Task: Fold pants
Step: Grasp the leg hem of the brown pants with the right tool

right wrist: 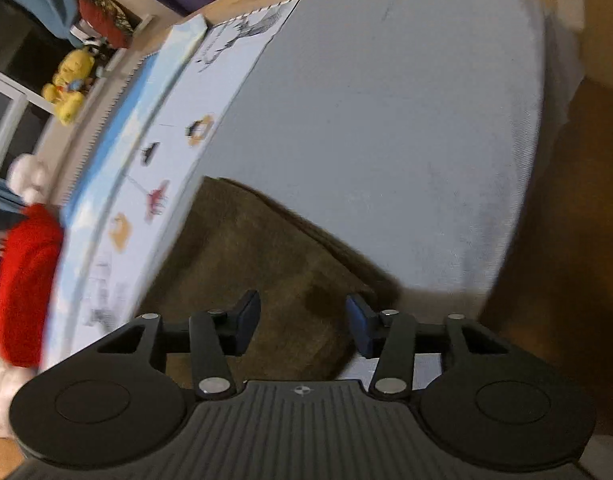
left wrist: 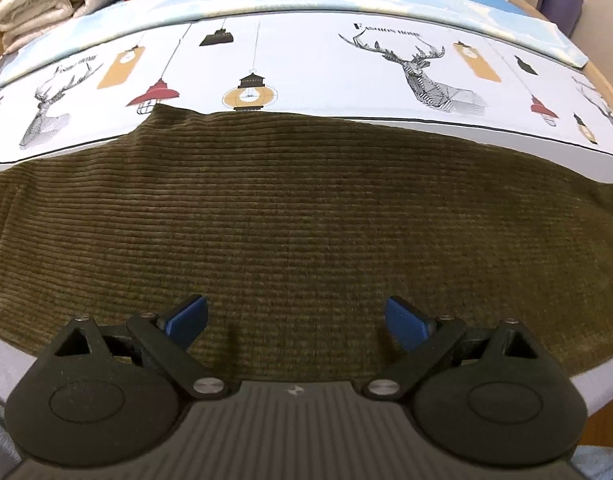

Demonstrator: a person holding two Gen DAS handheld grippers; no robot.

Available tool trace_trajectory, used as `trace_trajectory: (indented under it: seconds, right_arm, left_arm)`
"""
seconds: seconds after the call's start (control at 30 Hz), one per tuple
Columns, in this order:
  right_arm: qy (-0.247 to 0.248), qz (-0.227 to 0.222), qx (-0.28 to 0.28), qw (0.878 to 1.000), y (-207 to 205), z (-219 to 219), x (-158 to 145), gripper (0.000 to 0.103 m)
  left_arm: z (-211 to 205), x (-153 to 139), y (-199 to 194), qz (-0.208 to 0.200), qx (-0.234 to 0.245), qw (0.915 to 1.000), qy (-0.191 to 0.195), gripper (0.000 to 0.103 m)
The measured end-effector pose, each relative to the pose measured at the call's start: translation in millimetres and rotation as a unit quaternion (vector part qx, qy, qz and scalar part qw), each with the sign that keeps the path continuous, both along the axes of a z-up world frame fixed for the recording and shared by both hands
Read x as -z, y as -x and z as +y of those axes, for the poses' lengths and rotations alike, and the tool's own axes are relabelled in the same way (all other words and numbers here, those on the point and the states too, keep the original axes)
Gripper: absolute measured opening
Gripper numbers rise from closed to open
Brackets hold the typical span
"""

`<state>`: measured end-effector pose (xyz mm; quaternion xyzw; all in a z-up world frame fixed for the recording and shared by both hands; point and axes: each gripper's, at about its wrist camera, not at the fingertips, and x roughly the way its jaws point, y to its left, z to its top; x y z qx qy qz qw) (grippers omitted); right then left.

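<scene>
A pale grey bed (left wrist: 506, 120), partly covered by a white sheet printed with deer and lanterns (left wrist: 306, 64), was seen to carry the olive-green corduroy pants (left wrist: 286, 220), laid flat with their long axis running across the left wrist view. The left gripper (left wrist: 296, 320) was held directly above the pants' near edge, its blue-padded jaws wide apart and empty. The right gripper (right wrist: 302, 324) was poised over one end of the pants (right wrist: 258, 272), jaws parted, nothing pinched. The left hand was judged nearer the middle, the right nearer the end corner.
</scene>
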<state>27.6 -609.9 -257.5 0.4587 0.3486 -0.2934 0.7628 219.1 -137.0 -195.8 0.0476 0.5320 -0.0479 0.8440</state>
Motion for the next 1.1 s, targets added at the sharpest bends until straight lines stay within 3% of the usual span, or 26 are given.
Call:
trace_trajectory:
  seconds: [0.13,0.17,0.2,0.23,0.37,0.47,0.53,0.6,0.67,0.87,1.1]
  right_arm:
    - [0.002,0.007,0.005,1.0,4.4,3.2,4.8,0.05]
    - [0.0,-0.005,0.004,1.0,6.6,1.9,6.9,0.043]
    - [0.004,-0.014,0.0,1.0,6.8,-0.1,8.4,0.023]
    - [0.015,-0.013,-0.006,1.0,2.6,1.7,8.1,0.011]
    - [0.043,-0.041,-0.014,0.998,4.4,5.6,-2.3,0.011]
    - [0.03,0.007,-0.015,0.999,-5.1,1.1,20.0,0.014]
    - [0.028,-0.004,-0.012,1.0,-5.9,0.4,19.2,0.017]
    - [0.011,-0.018,0.002,1.0,0.6,0.0,14.1,0.039]
    - [-0.012,-0.018,0.032,0.999,13.4,-0.4,15.0,0.045]
    - [-0.099,-0.042,0.033,0.994,17.4,-3.3,33.1,0.045]
    - [-0.165,-0.07,0.114,0.977,31.4,-4.5,48.1,0.044]
  left_arm:
    - [4.8,-6.9,6.8,-0.006,-0.001,0.9999,-0.011,0.097]
    - [5.8,-7.7,6.8,-0.006,-0.003,0.9999,-0.013,0.097]
    - [6.9,-8.3,6.2,-0.006,-0.005,0.9999,-0.015,0.097]
    - [7.2,-8.7,5.8,-0.004,-0.008,0.9998,-0.016,0.097]
    - [6.3,-10.4,5.5,-0.009,-0.005,0.9997,-0.021,0.097]
    - [3.0,-4.4,4.0,-0.001,-0.003,0.9996,-0.027,0.097]
    - [1.4,-1.7,4.8,0.004,-0.004,0.9996,-0.029,0.097]
    - [0.7,-0.4,6.5,0.006,0.002,0.9996,-0.027,0.097]
    - [0.3,0.8,6.9,0.007,0.005,0.9995,-0.03,0.097]
    - [-0.2,3.3,9.3,0.014,0.001,0.9997,-0.022,0.097]
    - [6.2,2.2,9.0,0.016,-0.007,0.9997,-0.018,0.097]
